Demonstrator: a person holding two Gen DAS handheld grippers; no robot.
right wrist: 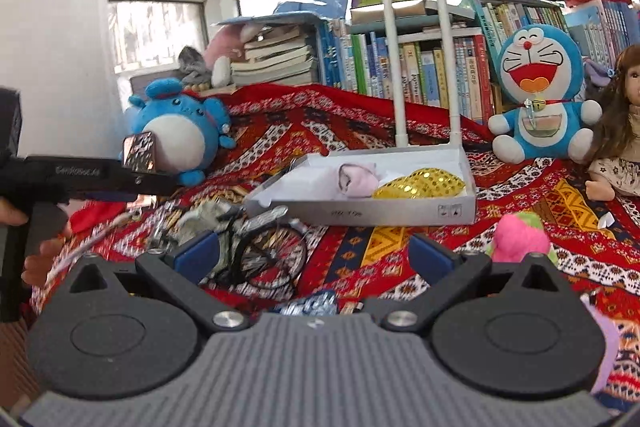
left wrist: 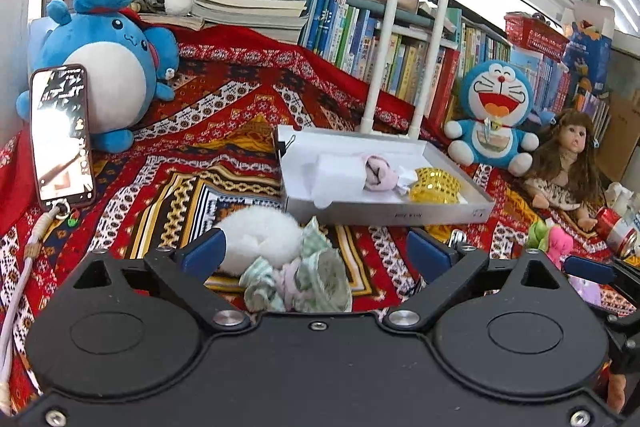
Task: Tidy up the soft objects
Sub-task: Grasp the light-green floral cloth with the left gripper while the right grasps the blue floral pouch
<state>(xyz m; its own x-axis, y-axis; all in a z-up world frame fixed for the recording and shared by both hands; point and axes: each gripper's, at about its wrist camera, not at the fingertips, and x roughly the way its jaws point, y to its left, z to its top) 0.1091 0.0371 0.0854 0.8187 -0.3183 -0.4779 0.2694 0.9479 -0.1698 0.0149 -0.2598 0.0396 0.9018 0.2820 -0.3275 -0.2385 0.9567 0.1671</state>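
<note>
My left gripper has its jaws wide apart, gripping nothing. Between them lie a fluffy white ball and a crumpled green-and-pink cloth on the patterned blanket. My right gripper is spread wide too, above a toy bicycle. Behind sits a white tray holding a rolled pink sock and a shiny gold pouch.

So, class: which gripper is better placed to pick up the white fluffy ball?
Left. Its open gripper already has the ball between its fingers, untouched. The right gripper faces a toy bicycle.
</note>
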